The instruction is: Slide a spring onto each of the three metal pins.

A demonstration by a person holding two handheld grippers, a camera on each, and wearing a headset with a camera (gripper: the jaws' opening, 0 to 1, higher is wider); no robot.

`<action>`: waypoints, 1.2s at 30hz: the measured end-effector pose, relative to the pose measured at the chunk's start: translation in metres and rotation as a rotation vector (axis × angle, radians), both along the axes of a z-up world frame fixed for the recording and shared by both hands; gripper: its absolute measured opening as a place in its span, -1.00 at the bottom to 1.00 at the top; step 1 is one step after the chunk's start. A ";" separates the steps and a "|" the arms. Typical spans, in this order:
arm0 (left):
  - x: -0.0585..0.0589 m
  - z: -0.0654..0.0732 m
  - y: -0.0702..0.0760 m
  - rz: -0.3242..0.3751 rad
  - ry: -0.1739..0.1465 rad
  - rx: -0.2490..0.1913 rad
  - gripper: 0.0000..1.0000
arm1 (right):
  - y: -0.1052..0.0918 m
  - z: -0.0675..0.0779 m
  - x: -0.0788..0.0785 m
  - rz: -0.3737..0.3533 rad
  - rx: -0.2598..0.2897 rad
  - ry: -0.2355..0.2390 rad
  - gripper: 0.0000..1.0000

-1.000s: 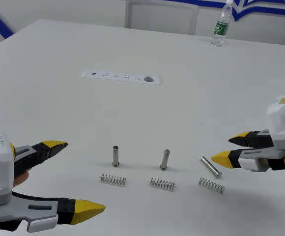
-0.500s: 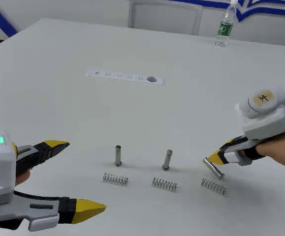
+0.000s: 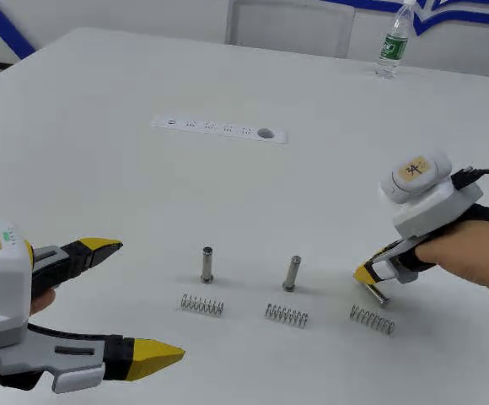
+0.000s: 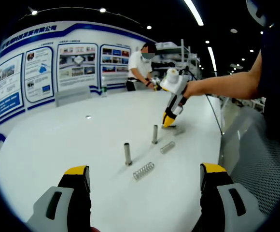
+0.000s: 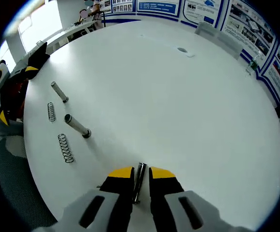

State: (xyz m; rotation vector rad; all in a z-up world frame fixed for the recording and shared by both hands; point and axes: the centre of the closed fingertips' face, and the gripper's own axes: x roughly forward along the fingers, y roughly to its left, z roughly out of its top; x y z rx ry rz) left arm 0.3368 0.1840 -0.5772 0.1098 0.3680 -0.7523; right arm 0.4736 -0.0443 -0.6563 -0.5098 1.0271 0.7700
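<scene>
While low over the table [image 3: 101, 152], right gripper [image 5: 141, 170] jaws astride one pin [image 3: 378, 294].

The desk [image 3: 101, 110] is smooth, matt white. The two standing pins [image 3: 206, 263] [image 3: 292, 272] are bright polished metal, like the third pin [image 3: 379, 295] clamped in the right gripper [image 3: 365, 274] at 4 o'clock. The springs [image 3: 201, 305] [image 3: 287, 315] [image 3: 372, 320] are thin silvery wire. Both it and the left gripper [image 3: 143, 300] at 8 o'clock have matt black plastic jaws with yellow tips and pale grey shells. The bottle [image 3: 394, 42] at 1 o'clock is clear plastic, and the power strip [image 3: 219, 130] at 12 o'clock is white plastic.
</scene>
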 end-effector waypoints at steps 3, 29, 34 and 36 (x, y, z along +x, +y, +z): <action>0.000 0.000 0.000 0.001 0.001 -0.001 0.92 | 0.000 -0.003 0.001 -0.005 -0.002 0.012 -0.77; -0.001 -0.005 0.001 -0.003 0.016 0.004 0.91 | 0.000 -0.011 0.000 -0.008 -0.117 0.051 -0.81; 0.001 -0.003 0.000 -0.005 0.015 0.004 0.92 | 0.000 -0.011 -0.002 -0.018 -0.123 0.065 -0.81; 0.001 -0.002 -0.001 -0.008 0.012 0.005 0.92 | 0.000 -0.011 -0.002 -0.013 -0.124 0.071 -0.82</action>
